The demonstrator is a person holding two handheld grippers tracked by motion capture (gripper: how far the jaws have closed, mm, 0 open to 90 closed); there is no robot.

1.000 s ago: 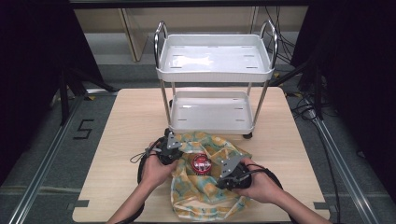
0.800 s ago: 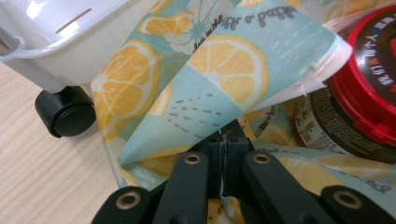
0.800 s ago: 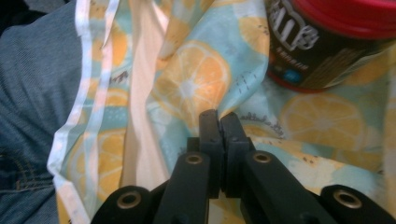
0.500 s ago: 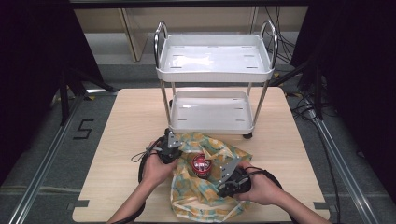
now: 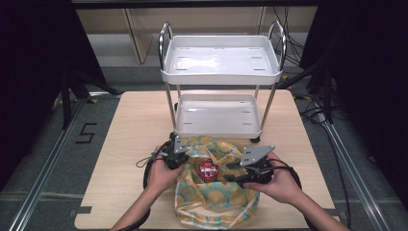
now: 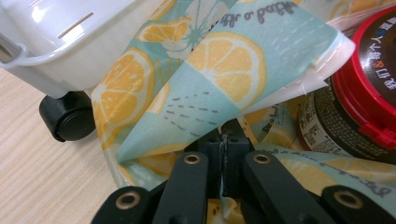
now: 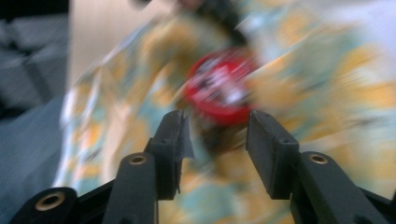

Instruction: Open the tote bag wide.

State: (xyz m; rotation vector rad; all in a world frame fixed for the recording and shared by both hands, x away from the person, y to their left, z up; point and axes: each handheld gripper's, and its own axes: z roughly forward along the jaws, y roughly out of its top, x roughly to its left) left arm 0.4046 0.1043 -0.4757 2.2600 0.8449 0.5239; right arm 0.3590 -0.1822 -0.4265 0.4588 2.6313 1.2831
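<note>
Since the earlier frames the right gripper (image 5: 231, 174) has lifted off the jar (image 5: 207, 168) and drawn back toward the person; its jaws have just been opening and now stand spread with nothing between them, the jar a blurred red shape beyond them in the right gripper view. Pressed together on a fold of the bag's rim, the left gripper (image 5: 186, 156) pinches the cloth, and the left gripper view shows the fabric caught between its pads.

Standing upright inside the open mouth of the bag (image 5: 219, 202), the jar has a red lid with white lettering and a dark label round its body. Printed on the pale blue bag are orange and lemon slices.

Under the bag is a light wooden table (image 5: 130, 125), and just behind it stands a small white two-tier cart (image 5: 221, 72) with chrome posts and black castors. Around the table lie dark curtains, grey floor, metal rails and cables.
</note>
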